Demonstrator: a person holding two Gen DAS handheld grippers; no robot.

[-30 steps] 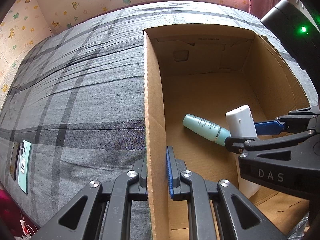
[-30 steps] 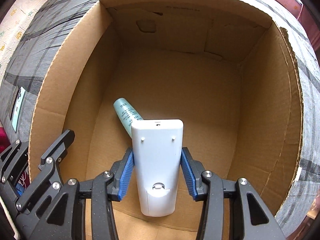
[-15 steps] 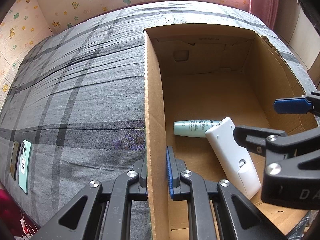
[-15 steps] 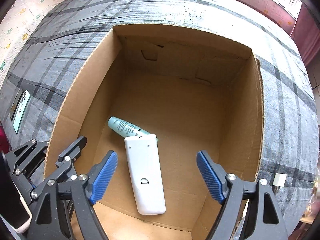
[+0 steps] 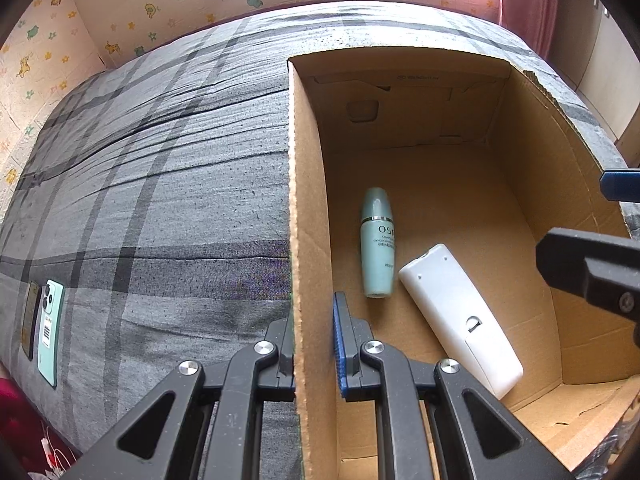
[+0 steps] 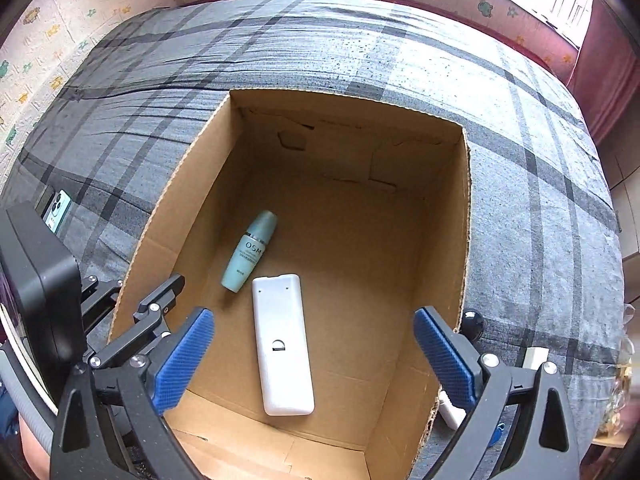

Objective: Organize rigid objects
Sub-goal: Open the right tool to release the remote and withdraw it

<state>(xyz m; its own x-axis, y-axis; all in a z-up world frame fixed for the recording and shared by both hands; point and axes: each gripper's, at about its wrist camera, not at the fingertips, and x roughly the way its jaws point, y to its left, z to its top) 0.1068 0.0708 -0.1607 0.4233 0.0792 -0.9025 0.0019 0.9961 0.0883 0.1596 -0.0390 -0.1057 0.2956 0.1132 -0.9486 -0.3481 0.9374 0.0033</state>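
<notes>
Lying far left on the grey plaid bed point(image 5: 152, 184) is a phone point(image 5: 50, 330). Next, the left hand-held gripper point(image 5: 314, 346) is clenched on the left wall of the box point(image 5: 306, 200). Inside on the floor, a teal bottle point(image 6: 250, 251) rests just beside the white remote point(image 6: 282, 342), back side up. Above them the right hand-held gripper point(image 6: 316, 354) is opening, wide and released, nothing between its pads.

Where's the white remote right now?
White remote lies flat on the cardboard box floor, beside the teal bottle, below the opening right hand-held gripper.
</notes>
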